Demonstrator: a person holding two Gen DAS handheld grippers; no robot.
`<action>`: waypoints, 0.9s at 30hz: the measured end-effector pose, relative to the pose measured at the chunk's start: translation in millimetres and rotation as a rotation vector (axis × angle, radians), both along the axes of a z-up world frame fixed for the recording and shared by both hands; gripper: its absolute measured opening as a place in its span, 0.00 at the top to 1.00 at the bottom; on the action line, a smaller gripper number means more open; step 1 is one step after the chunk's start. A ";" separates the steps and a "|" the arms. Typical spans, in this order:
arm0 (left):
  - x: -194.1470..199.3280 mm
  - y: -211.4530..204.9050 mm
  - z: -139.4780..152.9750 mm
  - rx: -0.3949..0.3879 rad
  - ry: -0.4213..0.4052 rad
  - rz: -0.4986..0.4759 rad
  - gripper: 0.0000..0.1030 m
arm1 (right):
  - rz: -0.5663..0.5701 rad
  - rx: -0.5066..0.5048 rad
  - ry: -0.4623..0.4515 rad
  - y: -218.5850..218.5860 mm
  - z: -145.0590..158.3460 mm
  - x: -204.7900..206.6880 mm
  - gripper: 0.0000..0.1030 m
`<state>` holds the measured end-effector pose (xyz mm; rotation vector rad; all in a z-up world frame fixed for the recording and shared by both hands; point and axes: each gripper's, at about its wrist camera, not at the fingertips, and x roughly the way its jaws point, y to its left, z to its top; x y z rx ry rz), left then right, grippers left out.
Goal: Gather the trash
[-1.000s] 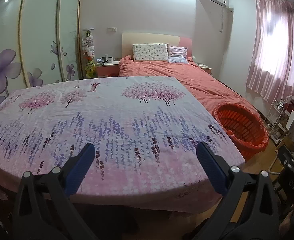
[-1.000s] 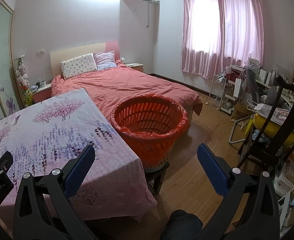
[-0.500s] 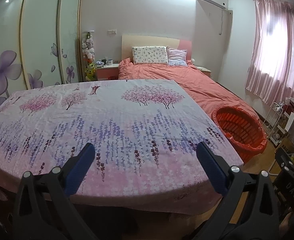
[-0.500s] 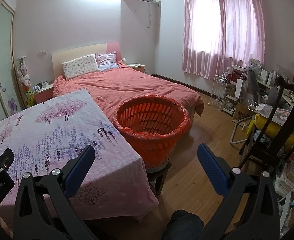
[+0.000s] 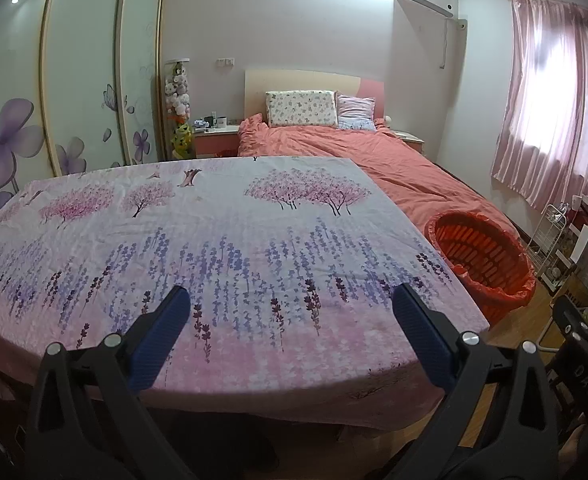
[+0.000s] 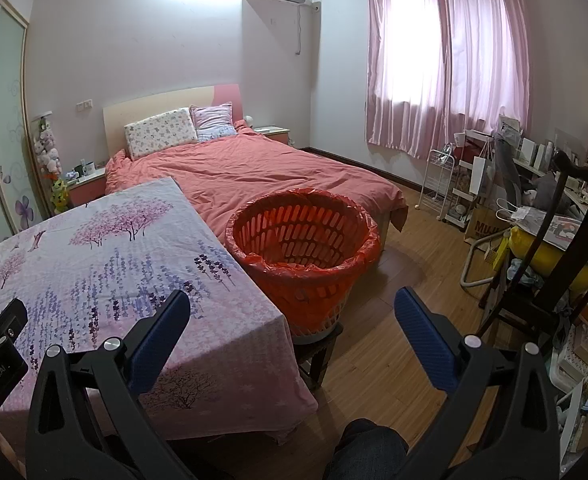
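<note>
An orange slatted basket [image 6: 306, 240] lined with an orange bag stands on a low stool beside the table's right corner; the left wrist view shows the basket [image 5: 482, 260] at the right. No trash shows on the floral tablecloth [image 5: 221, 240]. My left gripper [image 5: 289, 300] hovers open over the table's near edge, nothing between its blue pads. My right gripper [image 6: 291, 300] is open too, held in front of the basket and above the table corner [image 6: 105, 280]. The basket looks empty inside.
A bed with a salmon duvet [image 6: 253, 168] lies behind the table. A dark wooden chair [image 6: 554, 264] and cluttered shelves [image 6: 494, 184] fill the right side. A white wire rack [image 6: 440, 184] stands under the pink curtains. A person's knee [image 6: 370, 452] shows at the bottom.
Both grippers have tilted down and drawn back a little, so the room sits lower in both views. Both stay open and empty.
</note>
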<state>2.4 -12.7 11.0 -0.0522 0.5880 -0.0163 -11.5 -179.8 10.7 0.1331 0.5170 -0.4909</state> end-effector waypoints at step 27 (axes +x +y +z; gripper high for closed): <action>0.7 1.1 -3.0 -0.005 0.007 0.000 0.04 | -0.003 -0.002 0.002 -0.8 -1.1 -1.0 0.02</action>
